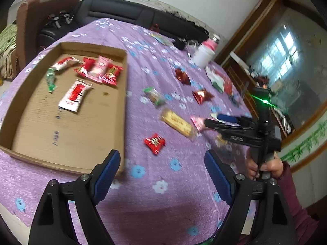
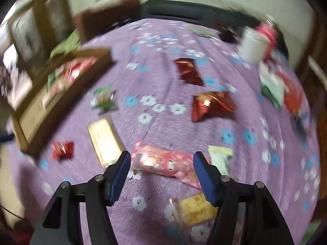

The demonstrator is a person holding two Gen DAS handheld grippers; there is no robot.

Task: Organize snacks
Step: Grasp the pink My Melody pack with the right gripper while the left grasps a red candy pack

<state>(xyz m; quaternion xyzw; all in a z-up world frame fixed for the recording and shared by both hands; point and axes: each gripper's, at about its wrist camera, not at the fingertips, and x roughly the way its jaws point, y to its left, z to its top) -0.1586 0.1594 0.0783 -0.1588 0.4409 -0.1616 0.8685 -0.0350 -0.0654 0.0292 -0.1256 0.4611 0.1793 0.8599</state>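
Note:
A shallow cardboard tray (image 1: 124,102) lies at the left on the purple flowered cloth and holds several wrapped snacks (image 1: 74,96). My left gripper (image 1: 161,155) hangs open and empty over bare cloth, just right of the tray's near corner. A small red packet (image 1: 154,143) and a golden biscuit bar (image 1: 177,122) lie beyond it. My right gripper (image 2: 162,156) stands open over a pink packet (image 2: 163,161) that lies flat on the cloth between its fingers; the pads do not press it. In the left wrist view the right gripper (image 1: 211,119) is at the right, its tips by the pink packet (image 1: 197,122).
Loose on the cloth are two red foil packets (image 2: 212,104) (image 2: 189,71), a green packet (image 2: 104,99), a cream packet (image 2: 219,155) and a yellow packet (image 2: 196,208). A white jar with a pink lid (image 1: 204,53) stands far right. A person's hand (image 1: 263,167) holds the right tool.

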